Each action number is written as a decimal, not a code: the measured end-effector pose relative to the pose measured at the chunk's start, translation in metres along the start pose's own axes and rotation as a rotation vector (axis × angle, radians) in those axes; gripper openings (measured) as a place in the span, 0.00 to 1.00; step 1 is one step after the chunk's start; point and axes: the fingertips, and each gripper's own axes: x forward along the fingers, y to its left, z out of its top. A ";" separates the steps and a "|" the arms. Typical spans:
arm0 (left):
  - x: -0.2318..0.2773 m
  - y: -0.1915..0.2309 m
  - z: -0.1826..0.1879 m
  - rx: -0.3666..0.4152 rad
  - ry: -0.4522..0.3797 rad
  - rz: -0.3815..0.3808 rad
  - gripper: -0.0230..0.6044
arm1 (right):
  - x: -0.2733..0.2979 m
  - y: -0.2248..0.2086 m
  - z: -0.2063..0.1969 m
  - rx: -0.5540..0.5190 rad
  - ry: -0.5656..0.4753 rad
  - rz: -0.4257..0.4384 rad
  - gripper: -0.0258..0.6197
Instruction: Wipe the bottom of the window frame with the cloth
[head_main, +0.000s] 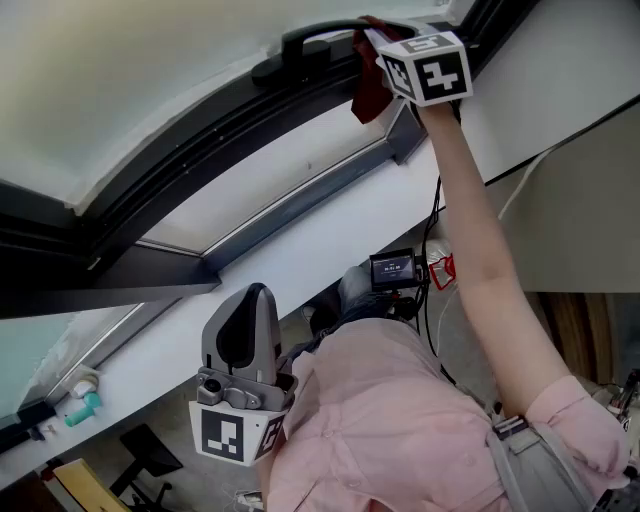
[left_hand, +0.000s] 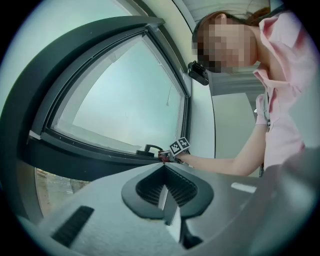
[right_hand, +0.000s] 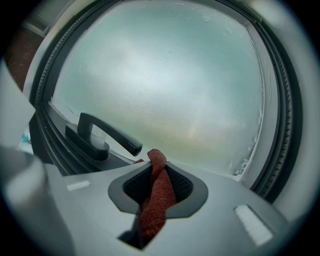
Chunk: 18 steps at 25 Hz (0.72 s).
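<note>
My right gripper (right_hand: 158, 186) pinched the dark red woven cloth (head_main: 369, 88) at the dark grey window frame's bottom rail (head_main: 190, 165), twelve o'clock, beside the black lever handle (right_hand: 102, 134), while my left gripper (left_hand: 167, 200) hung closed and empty; most wiping seemingly remained.

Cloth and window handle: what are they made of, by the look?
Cloth: red textile, matte, with a coarse knit or woven texture plainly visible; it is limp and twisted. Window handle: dark and smooth with a slight satin sheen. It could be coated metal or plastic; the look does not settle which.
</note>
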 end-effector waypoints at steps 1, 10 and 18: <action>-0.001 -0.001 0.000 -0.003 -0.002 -0.001 0.03 | 0.000 0.000 0.000 -0.002 0.001 -0.004 0.13; 0.015 -0.015 0.000 -0.010 -0.003 -0.002 0.03 | 0.004 0.003 -0.001 -0.026 -0.001 0.020 0.13; 0.042 -0.036 0.002 0.007 -0.037 0.080 0.03 | 0.003 0.012 0.003 -0.033 -0.050 0.086 0.13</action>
